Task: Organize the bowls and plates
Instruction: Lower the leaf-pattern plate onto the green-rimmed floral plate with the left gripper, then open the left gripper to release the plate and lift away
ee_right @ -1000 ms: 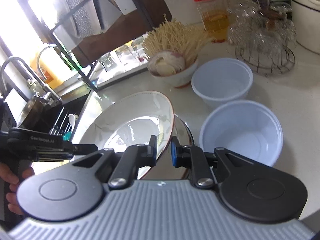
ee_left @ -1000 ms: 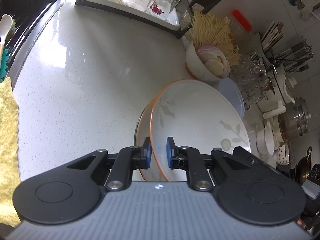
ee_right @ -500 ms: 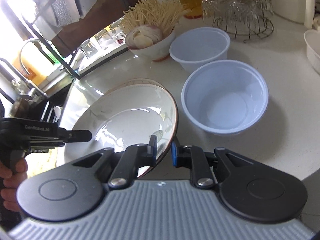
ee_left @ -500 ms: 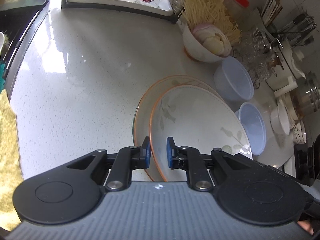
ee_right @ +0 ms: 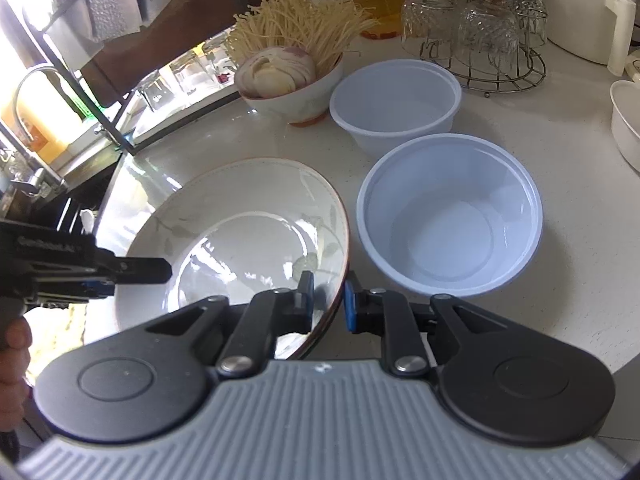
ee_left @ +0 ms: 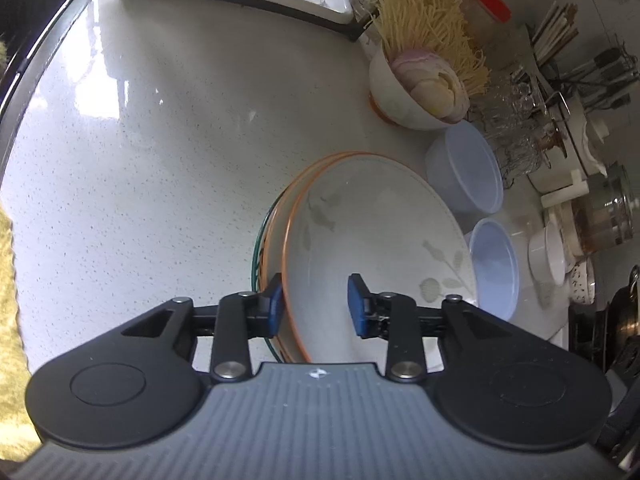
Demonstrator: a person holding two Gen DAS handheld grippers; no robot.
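The left hand-held gripper (ee_left: 316,306) stands wide apart, its blue pads either side of the top plate (ee_left: 372,240) rim and gripping nothing; I judge it has let go because the plate now lies on the stack (ee_left: 272,240). Half a second ago those pads were pinched narrow on that rim, and the plate sat tilted above the stack. On the far side of the plate, the right hand-held gripper (ee_right: 326,296) straddles the rim with a small gap; whether it grips I cannot tell, though it looks a little wider than before. It probably steadies the plate as it settles.

Just beside the plate, toward the glasses, sits the near plastic bowl (ee_right: 450,216), with the second plastic bowl (ee_right: 394,98) beyond it on the worktop (ee_left: 160,140). Beyond the plate stands the mushroom bowl (ee_right: 296,84). The plastic bowls are not yet nested.
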